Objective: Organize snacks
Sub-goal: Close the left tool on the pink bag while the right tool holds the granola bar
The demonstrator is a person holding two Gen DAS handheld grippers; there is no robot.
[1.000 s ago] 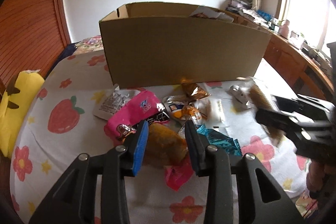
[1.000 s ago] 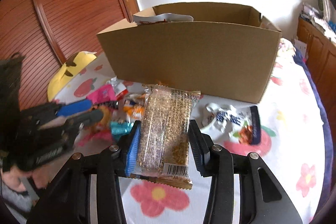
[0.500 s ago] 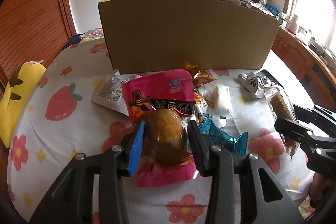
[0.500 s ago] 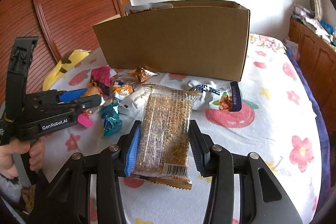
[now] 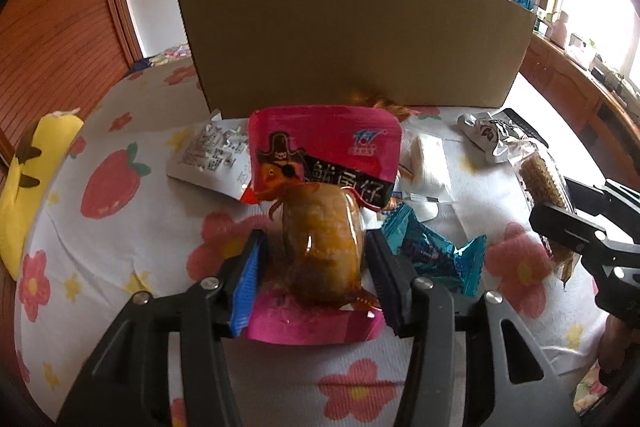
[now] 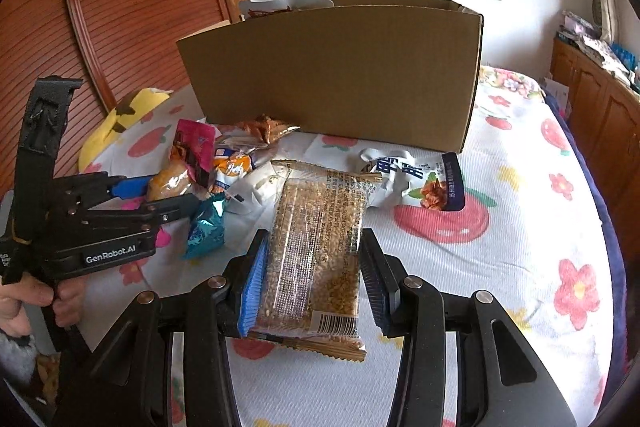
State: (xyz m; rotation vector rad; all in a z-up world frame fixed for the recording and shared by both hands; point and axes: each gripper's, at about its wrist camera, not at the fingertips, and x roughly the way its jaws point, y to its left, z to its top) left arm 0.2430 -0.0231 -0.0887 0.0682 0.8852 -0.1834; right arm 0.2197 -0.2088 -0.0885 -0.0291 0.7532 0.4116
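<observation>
My left gripper (image 5: 316, 263) is shut on a pink snack pouch (image 5: 324, 155) with a pirate fish print and an orange-brown clear window, held above the floral cloth. It also shows in the right wrist view (image 6: 192, 143). My right gripper (image 6: 312, 267) is shut on a clear grain bar packet (image 6: 316, 227), seen at the right in the left wrist view (image 5: 540, 179). A tall cardboard box (image 5: 352, 39) stands behind the snacks, also in the right wrist view (image 6: 332, 75); a packet sticks out of its top.
Loose snacks lie on the cloth before the box: a teal wrapper (image 5: 432, 251), a silver-white packet (image 5: 208, 155), a white and navy pouch (image 6: 416, 179), an orange wrapper (image 6: 268, 127). A yellow plush (image 5: 24, 179) lies left. Wooden cabinets (image 6: 600, 115) stand right.
My left gripper has lifted the pink pouch clear of the pile and it now stands upright in the jaws. My right gripper has drawn back from the box, still holding the grain bar.
</observation>
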